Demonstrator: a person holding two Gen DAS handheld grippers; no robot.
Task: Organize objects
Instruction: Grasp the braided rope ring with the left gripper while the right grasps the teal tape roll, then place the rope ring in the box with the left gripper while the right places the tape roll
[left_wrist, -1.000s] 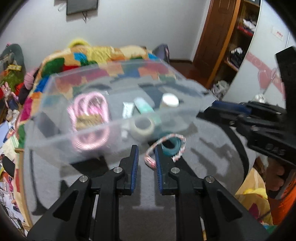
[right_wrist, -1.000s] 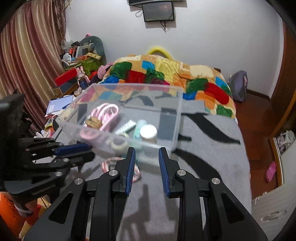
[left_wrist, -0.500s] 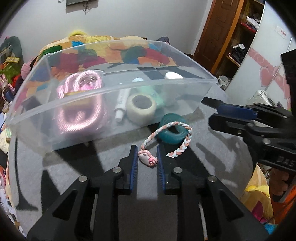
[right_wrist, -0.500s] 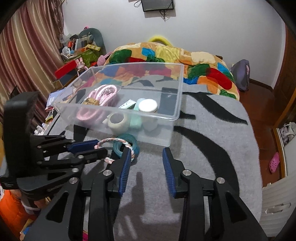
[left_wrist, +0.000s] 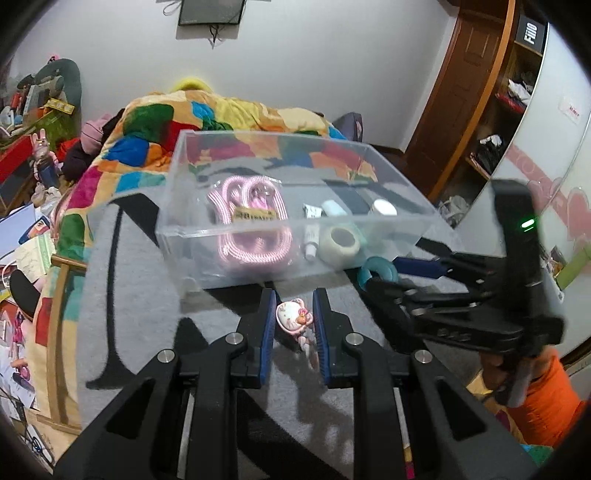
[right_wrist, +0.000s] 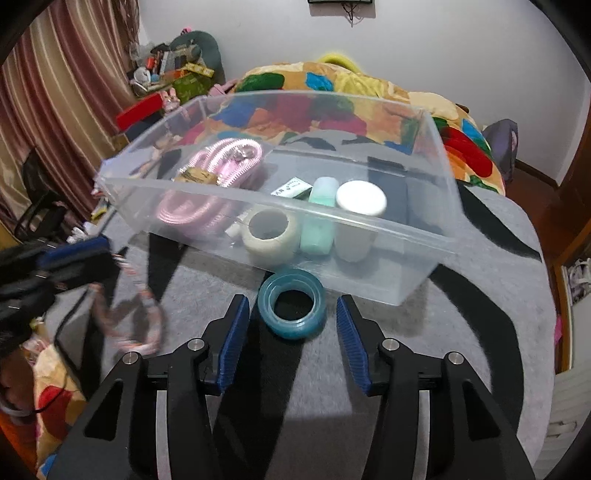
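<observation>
A clear plastic bin (right_wrist: 439, 236) stands on the grey blanket and holds a pink coiled cable (right_wrist: 218, 162), a pale tape roll (right_wrist: 269, 232), a mint bottle (right_wrist: 319, 218) and a white-lidded jar (right_wrist: 360, 199). My left gripper (left_wrist: 294, 319) is shut on the pink-white charm (left_wrist: 291, 318) of a braided cord and holds it in front of the bin; the blurred cord (right_wrist: 136, 317) hangs below it. My right gripper (right_wrist: 291, 330) is open, its jaws either side of a teal tape roll (right_wrist: 291, 308) lying on the blanket; the roll also shows in the left wrist view (left_wrist: 378, 269).
A colourful quilt (right_wrist: 332, 96) lies behind the bin. Cluttered shelves and curtains (right_wrist: 55, 92) are at the left. A wooden door (left_wrist: 465, 85) and wardrobe are at the right. The grey blanket (right_wrist: 498, 332) extends to the bed's edge.
My left gripper has closed on the cord's charm and lifted it away from the teal roll. My right gripper has opened wider and moved up to straddle the teal roll.
</observation>
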